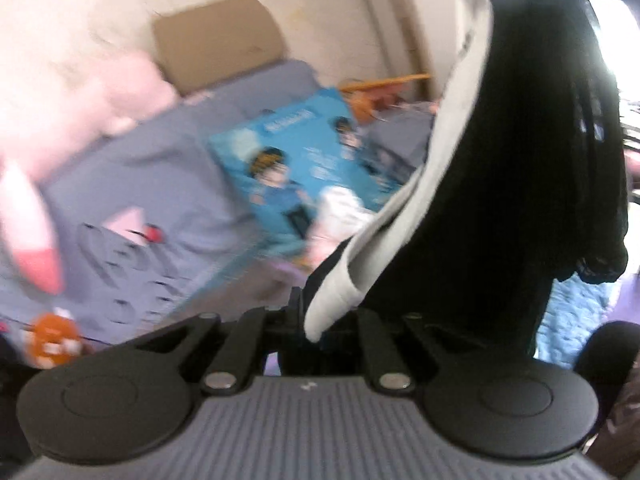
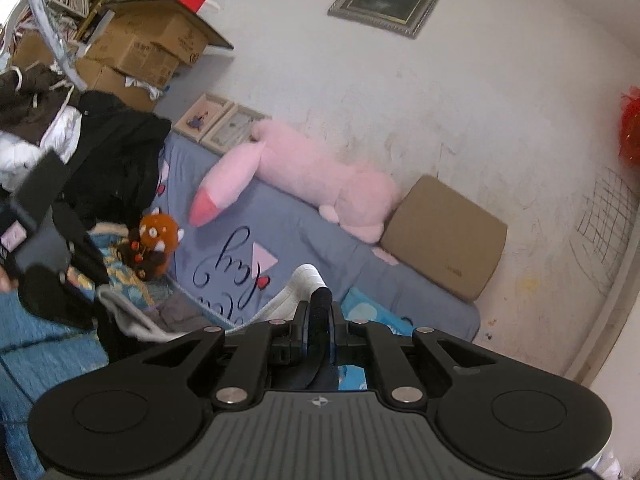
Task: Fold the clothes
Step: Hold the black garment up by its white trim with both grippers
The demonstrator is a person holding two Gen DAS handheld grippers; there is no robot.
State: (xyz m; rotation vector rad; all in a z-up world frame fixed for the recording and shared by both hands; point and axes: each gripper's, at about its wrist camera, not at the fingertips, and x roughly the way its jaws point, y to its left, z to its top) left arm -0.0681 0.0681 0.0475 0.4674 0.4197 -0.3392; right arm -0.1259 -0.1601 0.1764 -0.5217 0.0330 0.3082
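While the left gripper [image 1: 316, 312] is clamped on a black garment with a pale grey lining [image 1: 480, 168] – it hangs at the right of the frame – the right gripper [image 2: 318, 320] pinches the same garment's edge at lower centre, above the grey-blue bed sheet [image 2: 320, 240].

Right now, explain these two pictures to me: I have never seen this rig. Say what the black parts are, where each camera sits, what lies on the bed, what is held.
There is no robot arm. A person holds a two-finger clamp in each hand, each with a camera looking along its fingers. The black parts at the bottom are those clamps.

Left camera (blurred): the left gripper is shut on a black and grey garment hanging up from it.

Right camera: the right gripper is shut on dark cloth.

On the blue bedsheet lie a pink plush, a small orange plush and a brown cushion.
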